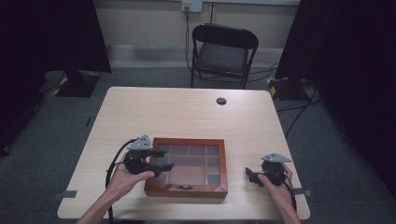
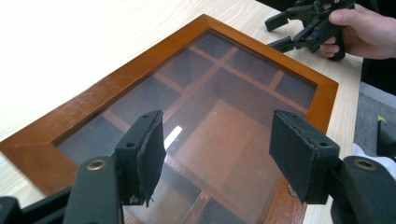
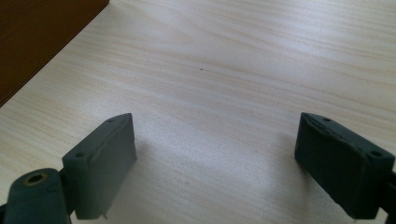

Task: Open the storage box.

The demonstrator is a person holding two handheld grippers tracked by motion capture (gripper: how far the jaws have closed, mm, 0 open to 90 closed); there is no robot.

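A wooden box (image 1: 187,189) with a glass lid and a small front latch lies closed near the table's front edge. Through the glass of the wooden box (image 2: 102,91) I see several empty compartments. My left gripper (image 1: 161,160) hovers over the box's left part, open, with nothing between its jaws; my left gripper (image 2: 217,154) looks down on the glass. To the right of the box my right gripper (image 1: 250,175) rests just above the table, pointing left toward it. In its own view my right gripper (image 3: 215,161) stands open over bare wood, with the box's side (image 3: 32,37) at the top left.
The light wood table (image 1: 187,112) has a round cable hole (image 1: 221,101) at its far side. A black folding chair (image 1: 223,53) stands behind the table. Dark curtains hang at both sides, and cables run across the floor at the right.
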